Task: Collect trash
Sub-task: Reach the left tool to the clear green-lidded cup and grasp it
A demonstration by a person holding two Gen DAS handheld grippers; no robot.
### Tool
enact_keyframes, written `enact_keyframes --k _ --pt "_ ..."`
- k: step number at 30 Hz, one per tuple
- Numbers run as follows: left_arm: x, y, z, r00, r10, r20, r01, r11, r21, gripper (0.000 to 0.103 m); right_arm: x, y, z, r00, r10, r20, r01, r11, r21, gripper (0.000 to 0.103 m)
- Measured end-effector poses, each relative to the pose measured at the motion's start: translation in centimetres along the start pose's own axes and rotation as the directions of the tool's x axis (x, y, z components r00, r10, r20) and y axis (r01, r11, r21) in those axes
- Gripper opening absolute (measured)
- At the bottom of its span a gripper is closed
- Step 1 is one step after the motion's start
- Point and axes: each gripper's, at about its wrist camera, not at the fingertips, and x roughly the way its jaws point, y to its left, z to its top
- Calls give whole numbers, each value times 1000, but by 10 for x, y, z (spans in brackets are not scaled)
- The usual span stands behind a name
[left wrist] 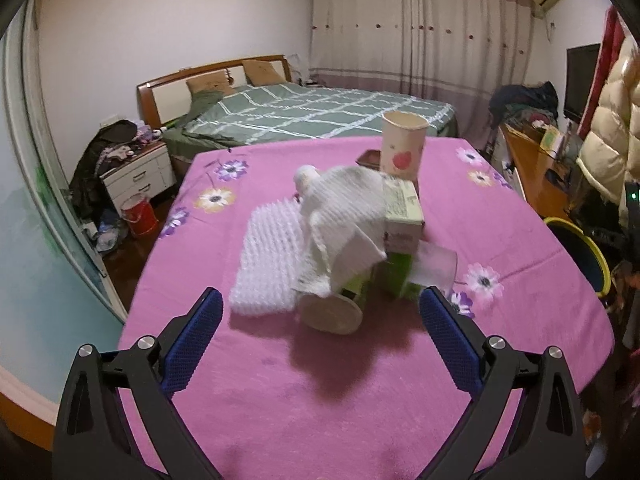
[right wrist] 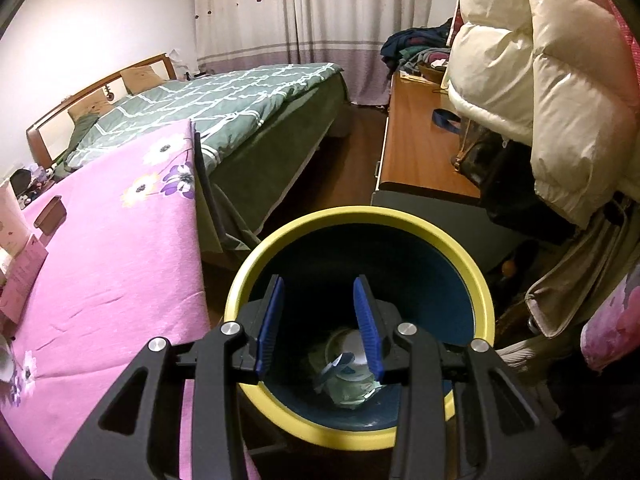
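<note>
Some trash [right wrist: 348, 376] already lies in the bin [right wrist: 404, 216] low in the frame under my half-open, empty right gripper [right wrist: 320, 324], while my wide, empty left gripper [left wrist: 320, 316] faces the pile [left wrist: 344, 236] mid-frame.

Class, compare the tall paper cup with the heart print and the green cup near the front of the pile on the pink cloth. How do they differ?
Pose: the heart-print cup stands upright, mouth up; the green cup lies on its side, round end toward the camera.
Cover: the heart-print cup is uncovered; the green cup is partly draped by white tissue.
Colour: one is cream with a pink heart, the other green.
Both rest on the pink cloth.
</note>
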Motion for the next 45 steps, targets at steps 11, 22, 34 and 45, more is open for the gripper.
enact_keyframes --k 11,22,34,45 --pt "18 -21 8 992 -129 -10 129 991 23 80 1 6 -2 1000 16 -4 -16 1000 -8 35" --pt "49 -79 12 965 -253 -76 260 959 113 77 2 7 -3 999 34 -2 -34 999 -5 35" --pt "98 -84 16 969 -218 -114 234 959 158 80 5 -3 -2 999 43 -3 -43 999 21 36" --pt "119 -86 29 976 -191 -104 204 969 141 89 10 -5 -3 999 48 -14 -48 998 27 37"
